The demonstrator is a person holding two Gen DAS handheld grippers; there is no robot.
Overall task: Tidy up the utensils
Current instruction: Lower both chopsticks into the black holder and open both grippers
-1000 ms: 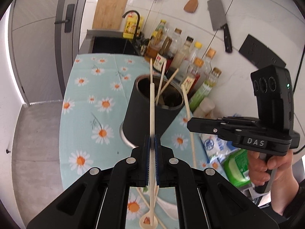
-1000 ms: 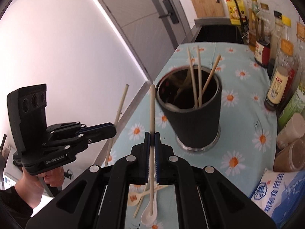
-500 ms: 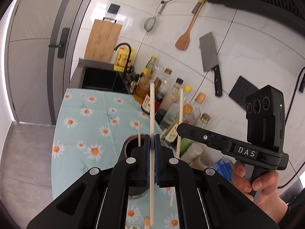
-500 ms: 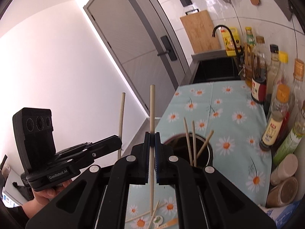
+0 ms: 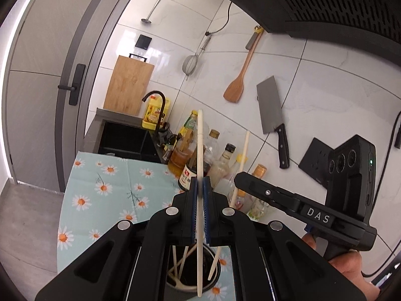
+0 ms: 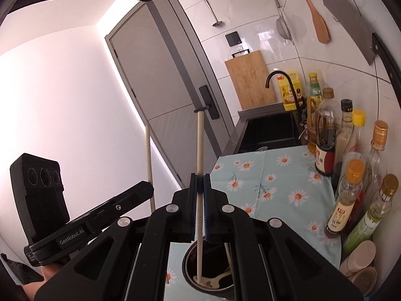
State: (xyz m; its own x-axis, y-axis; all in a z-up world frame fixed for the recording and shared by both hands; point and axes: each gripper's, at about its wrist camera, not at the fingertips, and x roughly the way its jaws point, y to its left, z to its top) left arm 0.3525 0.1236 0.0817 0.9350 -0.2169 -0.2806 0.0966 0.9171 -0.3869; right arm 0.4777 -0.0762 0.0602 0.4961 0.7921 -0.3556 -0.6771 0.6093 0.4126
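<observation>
My left gripper (image 5: 200,185) is shut on a pale chopstick (image 5: 200,150), held upright. Its lower tip hangs over the mouth of the dark utensil holder (image 5: 215,279), which holds several chopsticks and a pale spoon. My right gripper (image 6: 200,181) is shut on another upright chopstick (image 6: 199,145), its lower tip inside the holder's mouth (image 6: 190,260). Each gripper shows in the other's view: the right one (image 5: 283,198) at the right, the left one (image 6: 105,213) at the left, each with its chopstick.
The holder stands on a daisy-print cloth (image 5: 110,183) (image 6: 275,183). Sauce bottles (image 6: 351,195) line the wall side. A black sink with a tap (image 5: 125,138) lies beyond. A cleaver (image 5: 272,110), wooden spatula (image 5: 238,82) and strainer hang on the tiled wall.
Both grippers rose and moved over the holder, tilting their chopsticks upright. The holder slid from the middle of each view to the bottom, beneath the jaws.
</observation>
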